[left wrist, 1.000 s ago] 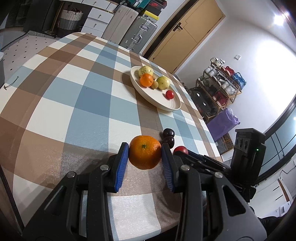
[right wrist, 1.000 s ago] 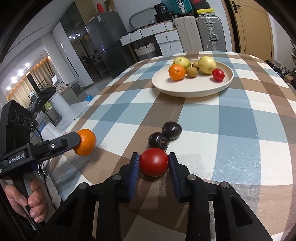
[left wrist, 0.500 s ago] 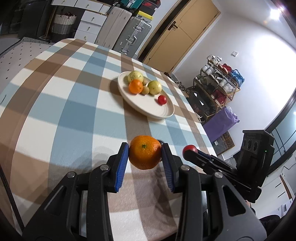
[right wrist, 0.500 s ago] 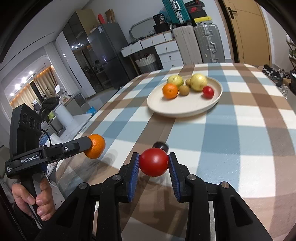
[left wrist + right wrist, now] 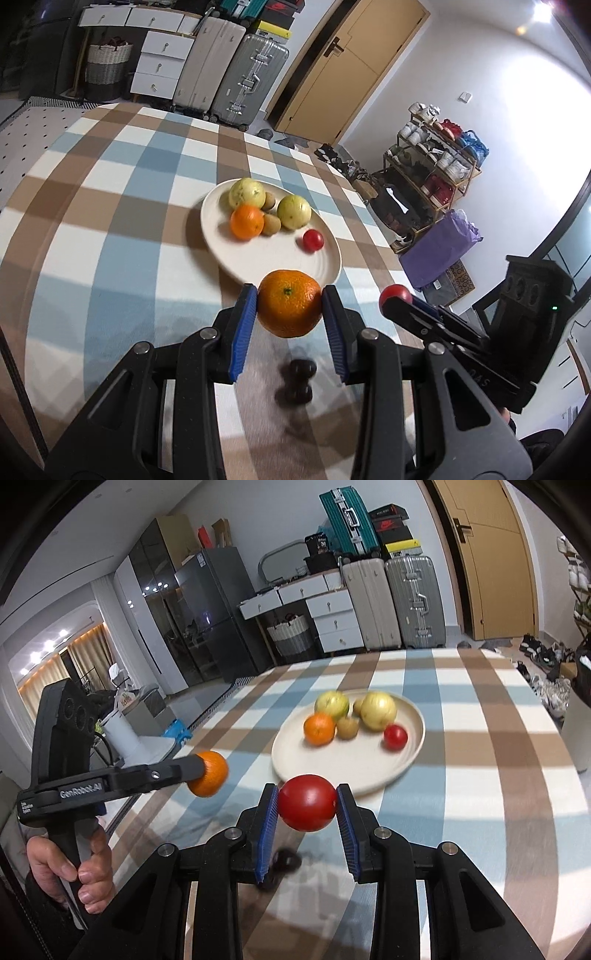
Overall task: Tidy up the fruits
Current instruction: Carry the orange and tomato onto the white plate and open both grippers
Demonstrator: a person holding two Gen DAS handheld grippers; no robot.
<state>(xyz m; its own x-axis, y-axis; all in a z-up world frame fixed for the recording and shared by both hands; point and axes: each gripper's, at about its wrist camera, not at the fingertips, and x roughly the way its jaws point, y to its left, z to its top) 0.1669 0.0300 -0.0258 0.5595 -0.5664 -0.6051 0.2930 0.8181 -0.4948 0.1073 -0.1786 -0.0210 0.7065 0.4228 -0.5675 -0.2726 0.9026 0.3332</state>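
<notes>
L-wrist cam: above near table edge, looks down-forward along left gripper (image 5: 290,314), close on its fingers | R-wrist cam: same edge, lower tilt, along right gripper (image 5: 306,803), faces cabinets, fridge | shared: plate (image 5: 325,266) (image 5: 413,753), checked table (image 5: 110,221) (image 5: 480,775), suitcases, door; each sees the other gripper

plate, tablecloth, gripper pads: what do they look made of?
Plate: looks like glazed ceramic, matte cream, with faint concentric ridges; melamine is possible.
Tablecloth: woven fabric by its look, checked brown, blue and white, no sheen.
Pads on the right gripper and left gripper: blue, ribbed, probably rubber or soft plastic, on black bodies with a moulded-plastic look.
</notes>
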